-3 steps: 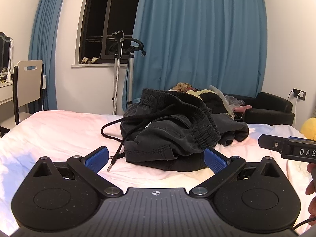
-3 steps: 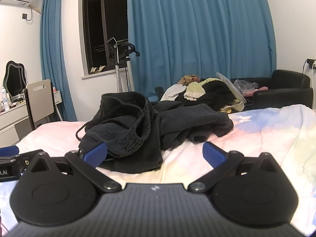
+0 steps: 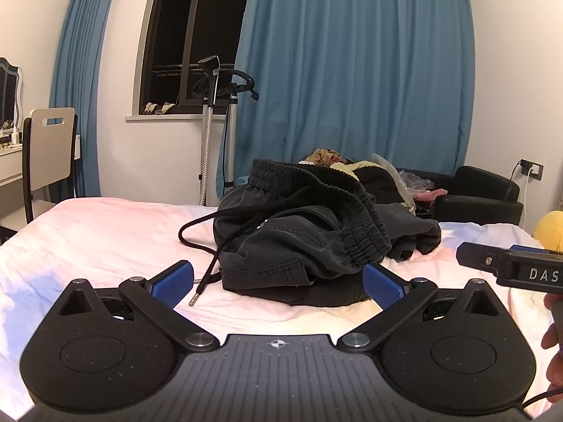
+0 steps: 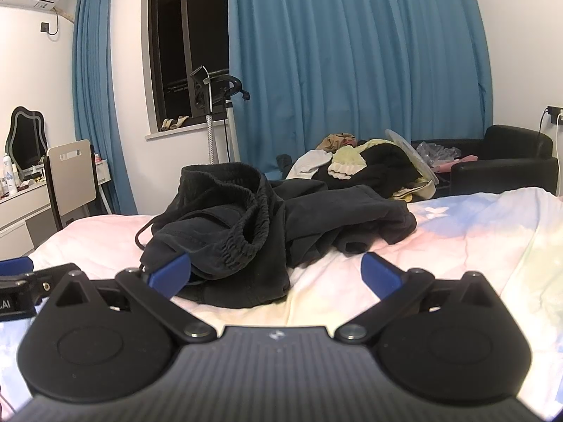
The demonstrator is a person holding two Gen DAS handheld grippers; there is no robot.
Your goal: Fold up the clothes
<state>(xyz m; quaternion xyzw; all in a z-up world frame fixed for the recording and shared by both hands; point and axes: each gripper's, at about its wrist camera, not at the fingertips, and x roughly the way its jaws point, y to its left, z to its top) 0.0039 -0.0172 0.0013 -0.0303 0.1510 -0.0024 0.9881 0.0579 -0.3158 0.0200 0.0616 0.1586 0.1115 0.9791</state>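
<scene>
Blue curtains [image 3: 352,81] behind; bed [image 3: 105,232] carries the work. Black trousers [image 3: 302,242] lie bunched mid-bed, waistband up, drawstring [image 3: 207,267] trailing off their left side. Left tongs [image 3: 278,283] apart, empty, just short of the trousers. Right tongs [image 4: 276,274] apart, empty, at the trousers' near edge. Risk: pinching a stray layer, or the cord (loose, likely to snag), would drag the whole heap instead of spreading it.

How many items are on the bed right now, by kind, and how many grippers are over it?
Black garments, crumpled: 1, the drawstring pants
Grippers, both open: 2, left gripper and right gripper
Total: 3, all on or over the bed. The heap of clothes lies beyond it, uncounted.
</scene>
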